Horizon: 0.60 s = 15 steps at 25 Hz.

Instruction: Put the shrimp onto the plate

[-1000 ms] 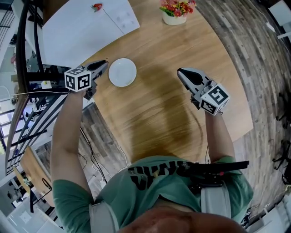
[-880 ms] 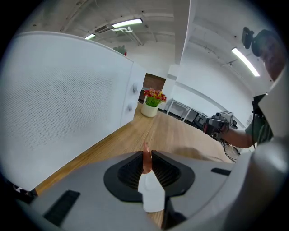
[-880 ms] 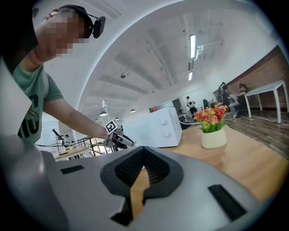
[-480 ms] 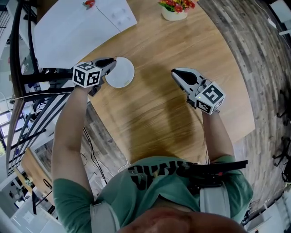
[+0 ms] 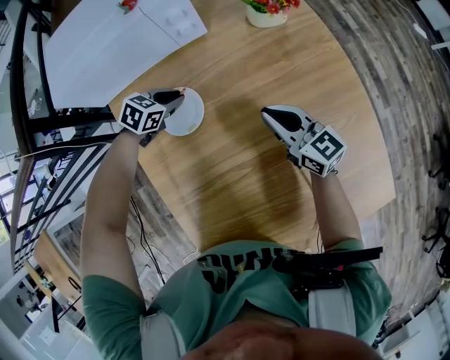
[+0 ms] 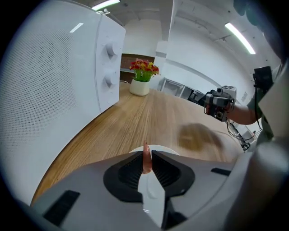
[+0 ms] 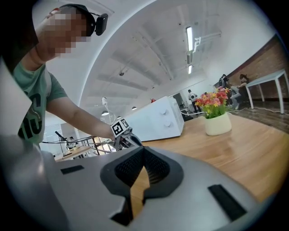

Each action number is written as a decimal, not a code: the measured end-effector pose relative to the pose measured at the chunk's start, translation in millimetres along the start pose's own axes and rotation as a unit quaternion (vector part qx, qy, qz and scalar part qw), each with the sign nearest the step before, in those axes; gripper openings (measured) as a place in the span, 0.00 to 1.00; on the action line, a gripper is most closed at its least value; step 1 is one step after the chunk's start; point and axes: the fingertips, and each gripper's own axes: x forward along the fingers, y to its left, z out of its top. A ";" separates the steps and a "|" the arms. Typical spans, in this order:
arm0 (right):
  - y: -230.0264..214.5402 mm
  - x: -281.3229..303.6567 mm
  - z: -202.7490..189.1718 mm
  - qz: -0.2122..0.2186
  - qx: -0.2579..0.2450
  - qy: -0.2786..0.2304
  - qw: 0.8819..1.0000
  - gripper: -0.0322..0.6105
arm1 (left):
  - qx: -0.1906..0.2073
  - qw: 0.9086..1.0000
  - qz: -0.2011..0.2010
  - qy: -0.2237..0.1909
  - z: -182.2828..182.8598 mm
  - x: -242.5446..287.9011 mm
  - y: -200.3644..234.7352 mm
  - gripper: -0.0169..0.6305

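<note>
A thin pink shrimp is pinched upright between the dark pads of my left gripper. In the head view, that left gripper reaches over the left rim of the small white plate, whose edge shows just beyond the jaws. My right gripper hovers over bare wood to the right of the plate. Its jaws meet at the tips with nothing between them. In the right gripper view, the left gripper shows across the table.
A large white appliance with two knobs stands at the table's back left, with a small red thing on top. A white pot of flowers sits at the far edge. The table's left edge runs just behind the left gripper.
My left gripper has moved right with the shrimp, from beside the plate to over its left rim. The right gripper has drifted slightly left.
</note>
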 end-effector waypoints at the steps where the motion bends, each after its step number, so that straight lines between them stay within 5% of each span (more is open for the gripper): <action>1: -0.1 0.2 -0.8 0.001 0.001 0.000 1.000 0.06 | 0.006 1.000 0.001 0.004 -1.1 1.3 -0.5 0.12; 5: 2.3 0.0 -0.5 0.003 0.004 -0.002 1.000 0.06 | 0.043 0.999 0.001 0.019 -7.2 5.5 -7.3 0.14; 8: 3.5 -2.0 -1.0 0.002 0.006 -0.003 1.000 0.06 | 0.058 0.998 -0.006 0.025 -10.0 9.6 -14.5 0.33; 10: 3.4 -2.9 -2.6 0.002 0.009 -0.002 1.000 0.06 | 0.063 0.998 -0.004 0.023 -9.3 11.5 -16.7 0.38; 15: 5.9 -1.5 -2.1 0.006 0.007 -0.003 1.000 0.06 | 0.065 0.998 -0.001 0.019 -6.3 8.3 -17.0 0.38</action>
